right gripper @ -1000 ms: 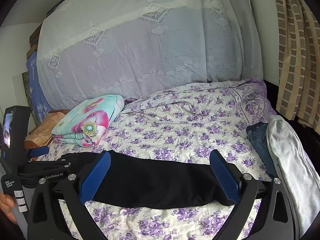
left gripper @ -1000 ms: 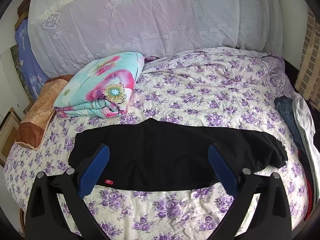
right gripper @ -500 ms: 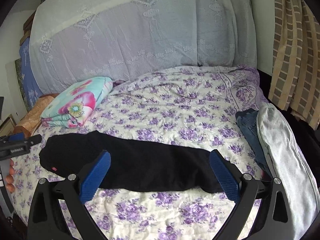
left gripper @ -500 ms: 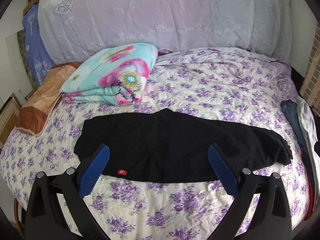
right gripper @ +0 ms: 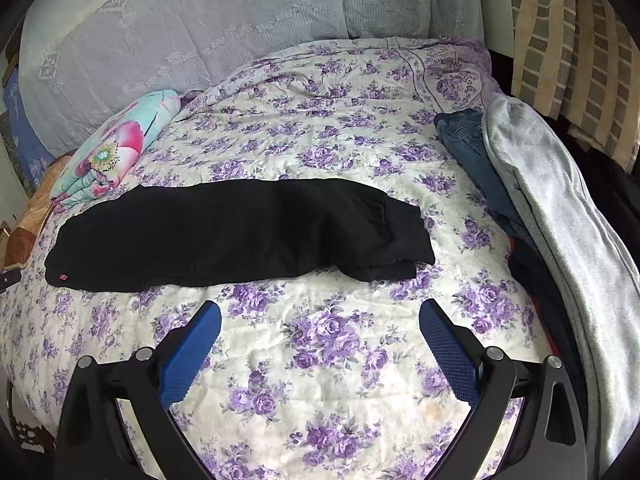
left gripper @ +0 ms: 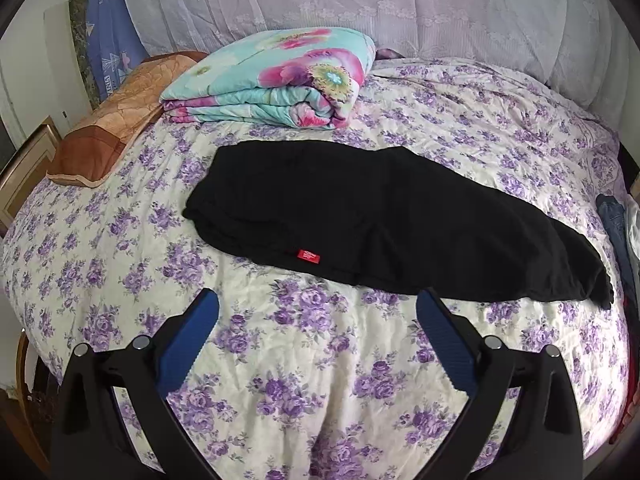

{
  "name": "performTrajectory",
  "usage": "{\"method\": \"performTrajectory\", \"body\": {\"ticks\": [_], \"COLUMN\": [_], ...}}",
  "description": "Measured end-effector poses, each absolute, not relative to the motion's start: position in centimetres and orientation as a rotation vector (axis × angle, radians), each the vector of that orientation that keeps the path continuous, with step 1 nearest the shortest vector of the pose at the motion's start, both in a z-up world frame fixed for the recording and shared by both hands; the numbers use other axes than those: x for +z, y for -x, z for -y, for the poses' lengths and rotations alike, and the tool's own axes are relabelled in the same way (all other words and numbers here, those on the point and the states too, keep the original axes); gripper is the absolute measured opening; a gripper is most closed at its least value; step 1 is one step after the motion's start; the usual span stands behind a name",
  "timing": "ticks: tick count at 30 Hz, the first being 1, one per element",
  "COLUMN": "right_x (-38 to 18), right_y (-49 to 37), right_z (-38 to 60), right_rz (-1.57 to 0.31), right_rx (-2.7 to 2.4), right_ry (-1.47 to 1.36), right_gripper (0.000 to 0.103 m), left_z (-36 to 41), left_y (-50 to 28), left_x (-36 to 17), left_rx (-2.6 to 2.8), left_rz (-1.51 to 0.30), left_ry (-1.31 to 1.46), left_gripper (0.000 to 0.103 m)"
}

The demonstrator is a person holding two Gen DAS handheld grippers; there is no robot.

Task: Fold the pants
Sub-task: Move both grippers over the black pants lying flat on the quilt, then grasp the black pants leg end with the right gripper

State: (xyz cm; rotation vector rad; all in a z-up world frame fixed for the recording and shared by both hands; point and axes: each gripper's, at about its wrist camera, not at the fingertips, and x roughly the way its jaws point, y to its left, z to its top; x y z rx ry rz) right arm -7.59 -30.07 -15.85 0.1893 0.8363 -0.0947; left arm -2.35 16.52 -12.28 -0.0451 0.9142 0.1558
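Left wrist: one black pants [left gripper: 384, 220], bedspread [left gripper: 304, 360]; left tongs [left gripper: 318, 312], right tongs [right gripper: 320, 316] wide apart, empty.

A pair of black, soft knit pants [left gripper: 384, 220] lay flat and folded lengthwise into one long band across a purple-flowered bedspread [left gripper: 304, 364], waist end to the left, cuffs stacked to the right. A small red label [left gripper: 308, 256] showed on the near edge by the waist.

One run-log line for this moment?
pants: flat on bed, lengthwise-folded | left tool: open, empty | right tool: open, empty | contact: none
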Motion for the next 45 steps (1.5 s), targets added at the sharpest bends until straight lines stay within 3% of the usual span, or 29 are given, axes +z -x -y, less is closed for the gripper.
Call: {"method": "performTrajectory", "body": {"ticks": [9,13,14,16,34,45], "right_x": [-17.0,-16.6,-16.6,-16.7,-18.0,-20.1], "right_y": [5.2,4.7,4.5,4.6,4.1,3.2], "right_z": [30.1,29.3,29.2,29.0,28.1,33.4], "right_rz": [-0.873,-0.875,-0.879,-0.887,-0.897,-0.884], "right_rx": [-0.030,-0.004,0.002,0.044,0.040,-0.057], "right_ry": [-0.239,-0.198,-0.194,-0.214,-0.264,-0.411], "right_gripper": [0.099,0.093,0.091,0.074,0.073,0.073], "left_z": [-22.0,-22.9,-22.9,-22.9,-20.5,-20.0], "left_y": [5.1,6.0,6.1,6.3,2.7,0.7], "left_x": [-13.5,-14.2,-14.2,-14.3,-15.3,-16.6], "left_rx": [0.317,0.333,0.332,0.331,0.219,0.210], "left_rz": [-0.974,-0.987,-0.985,-0.984,-1.025,-1.079], "left_ry": [0.134,0.164,0.163,0.158,0.138,0.131], "left_gripper": [0.097,0.097,0.097,0.097,0.097,0.097]}}
